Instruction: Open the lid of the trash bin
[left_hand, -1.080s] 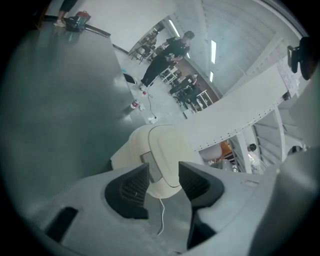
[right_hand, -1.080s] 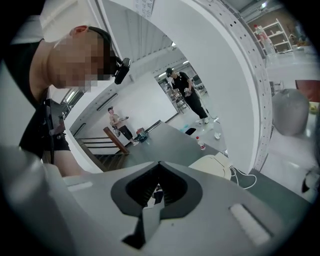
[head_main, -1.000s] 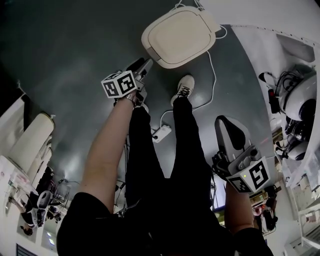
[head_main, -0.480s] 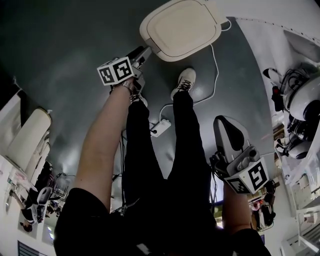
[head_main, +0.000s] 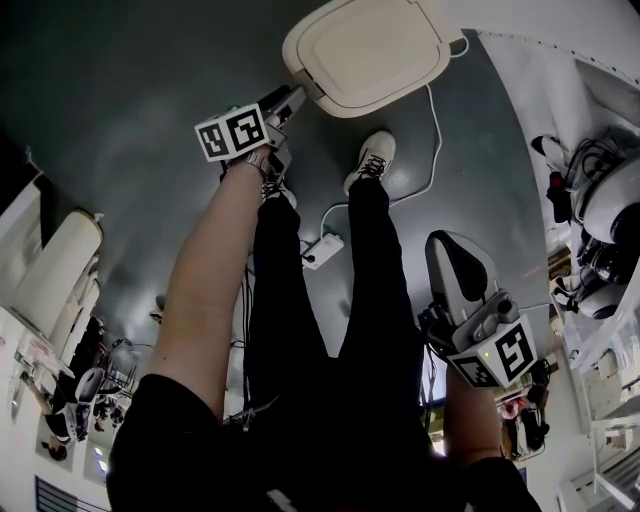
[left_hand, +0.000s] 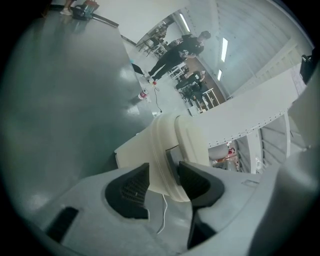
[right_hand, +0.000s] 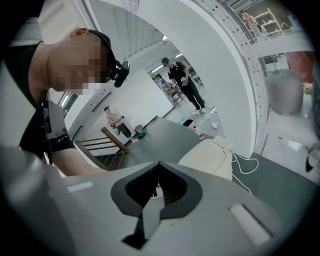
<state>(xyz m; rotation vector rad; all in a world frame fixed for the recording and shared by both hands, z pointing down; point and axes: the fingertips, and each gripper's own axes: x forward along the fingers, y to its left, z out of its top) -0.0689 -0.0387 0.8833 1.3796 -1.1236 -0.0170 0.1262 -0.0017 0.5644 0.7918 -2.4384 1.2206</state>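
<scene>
One cream trash bin (head_main: 310, 85) stands on the dark floor (head_main: 130, 120) at the top middle of the head view, its lid (head_main: 365, 55) down. Of the two grippers, the left gripper (head_main: 290, 100) reaches the bin's lower left edge; its own view shows its two jaws clamped on the lid's (left_hand: 192, 137) rim. The right gripper (head_main: 450, 245), lower right, is clenched on nothing, its jaws meeting. One white cable (head_main: 432, 140) curls beside the bin.
</scene>
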